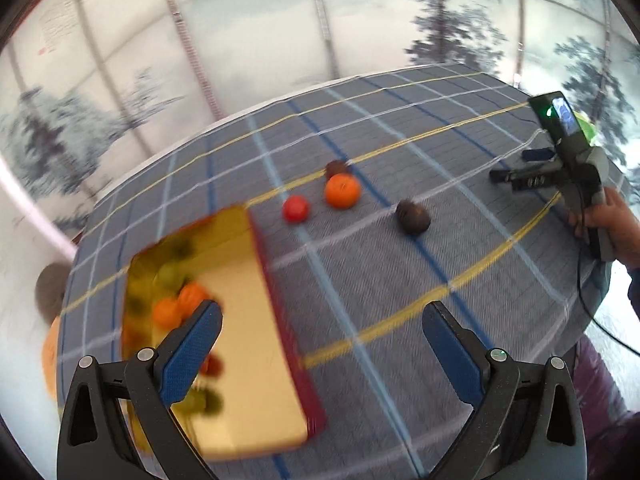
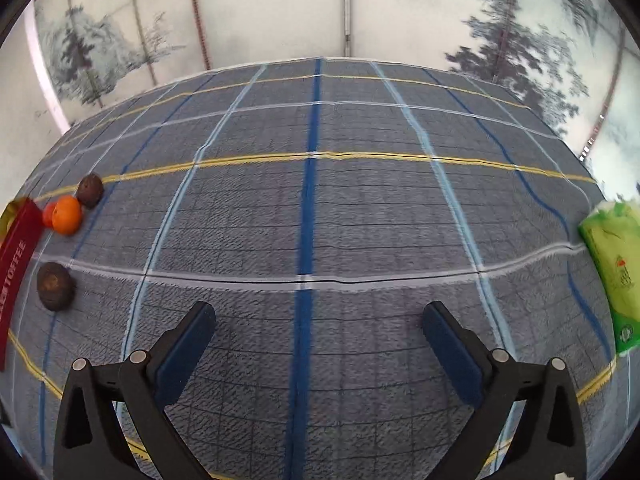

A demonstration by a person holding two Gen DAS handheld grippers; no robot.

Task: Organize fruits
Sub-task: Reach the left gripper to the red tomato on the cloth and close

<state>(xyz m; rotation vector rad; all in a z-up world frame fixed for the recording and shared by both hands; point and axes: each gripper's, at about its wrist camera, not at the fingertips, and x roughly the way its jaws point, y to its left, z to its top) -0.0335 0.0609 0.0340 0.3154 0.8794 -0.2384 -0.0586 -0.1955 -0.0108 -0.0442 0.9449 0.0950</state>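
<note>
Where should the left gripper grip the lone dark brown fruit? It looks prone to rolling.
Across its widest middle, coming from above with open jaws. The dark brown fruit is roundish and sits apart from the orange, so both sides look free for the left gripper.

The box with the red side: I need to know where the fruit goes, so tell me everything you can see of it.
The box is a shallow open rectangular tray, gold inside with a pale yellow floor and a dark red outer wall; the right wrist view shows white lettering ending "TOFFEE" on that wall. It lies flat on the checked tablecloth, at the table's left. Several orange, green and dark fruits sit along its far-left side, blurred. The left gripper hangs open over it, not touching.
</note>
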